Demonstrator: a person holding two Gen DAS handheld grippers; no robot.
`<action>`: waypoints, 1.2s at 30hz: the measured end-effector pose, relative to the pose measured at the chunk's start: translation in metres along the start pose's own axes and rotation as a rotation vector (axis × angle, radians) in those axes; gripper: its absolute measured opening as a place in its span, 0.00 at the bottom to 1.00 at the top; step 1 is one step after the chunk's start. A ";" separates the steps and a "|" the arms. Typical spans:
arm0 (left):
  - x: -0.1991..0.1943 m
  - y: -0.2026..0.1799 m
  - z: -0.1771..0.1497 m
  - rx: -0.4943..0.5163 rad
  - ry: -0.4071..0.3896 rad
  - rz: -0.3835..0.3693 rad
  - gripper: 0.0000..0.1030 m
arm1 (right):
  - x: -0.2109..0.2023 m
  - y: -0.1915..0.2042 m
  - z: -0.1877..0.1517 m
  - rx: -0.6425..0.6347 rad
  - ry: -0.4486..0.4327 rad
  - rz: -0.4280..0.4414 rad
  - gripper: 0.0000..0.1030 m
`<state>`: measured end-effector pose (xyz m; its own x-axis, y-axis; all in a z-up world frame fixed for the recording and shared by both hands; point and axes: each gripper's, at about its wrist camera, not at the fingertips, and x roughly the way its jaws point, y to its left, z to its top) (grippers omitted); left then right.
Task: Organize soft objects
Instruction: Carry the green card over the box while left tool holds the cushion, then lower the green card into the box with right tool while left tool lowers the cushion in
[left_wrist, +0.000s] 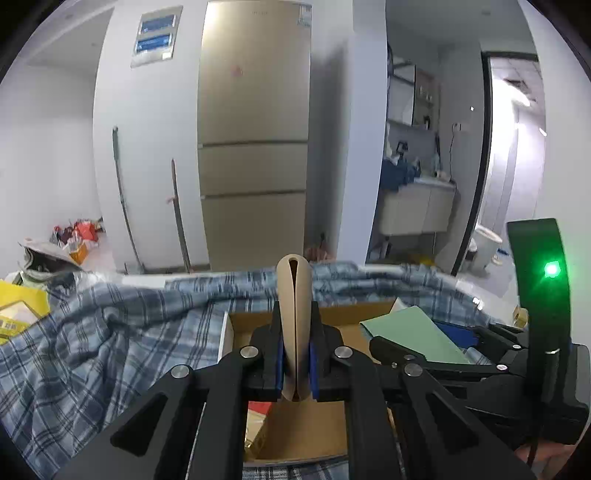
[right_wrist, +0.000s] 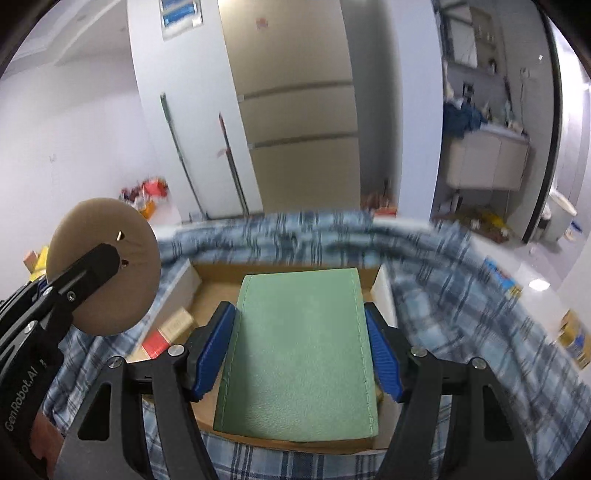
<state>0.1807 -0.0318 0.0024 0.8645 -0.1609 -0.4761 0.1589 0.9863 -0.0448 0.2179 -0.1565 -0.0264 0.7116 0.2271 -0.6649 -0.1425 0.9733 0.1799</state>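
Note:
My left gripper (left_wrist: 295, 354) is shut on a round beige soft pad (left_wrist: 294, 314), seen edge-on and upright; in the right wrist view the beige pad (right_wrist: 103, 269) shows as a disc at the left. My right gripper (right_wrist: 301, 354) is shut on a green rectangular soft pad (right_wrist: 299, 354), held flat between the blue pads; it also shows at the right of the left wrist view (left_wrist: 417, 336). Both are held above an open cardboard box (right_wrist: 280, 271).
A blue plaid cloth (left_wrist: 92, 350) lies around the box. Small red and tan packages (right_wrist: 168, 332) lie in the box's left side. A yellow box (left_wrist: 18, 310) is at far left. A tall fridge (left_wrist: 255, 129) and white wall stand behind.

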 end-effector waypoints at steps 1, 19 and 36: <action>0.004 0.000 -0.002 -0.002 0.017 0.000 0.10 | 0.006 0.000 -0.003 0.000 0.017 -0.002 0.66; 0.020 0.002 -0.011 -0.022 0.113 -0.029 0.10 | 0.031 -0.010 -0.015 -0.012 0.117 -0.036 0.86; 0.036 -0.003 -0.015 0.016 0.140 0.004 0.64 | 0.029 -0.014 -0.015 -0.029 0.122 -0.068 0.86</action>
<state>0.2042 -0.0402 -0.0276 0.7901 -0.1495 -0.5945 0.1643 0.9860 -0.0296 0.2302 -0.1628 -0.0588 0.6315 0.1609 -0.7585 -0.1180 0.9868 0.1111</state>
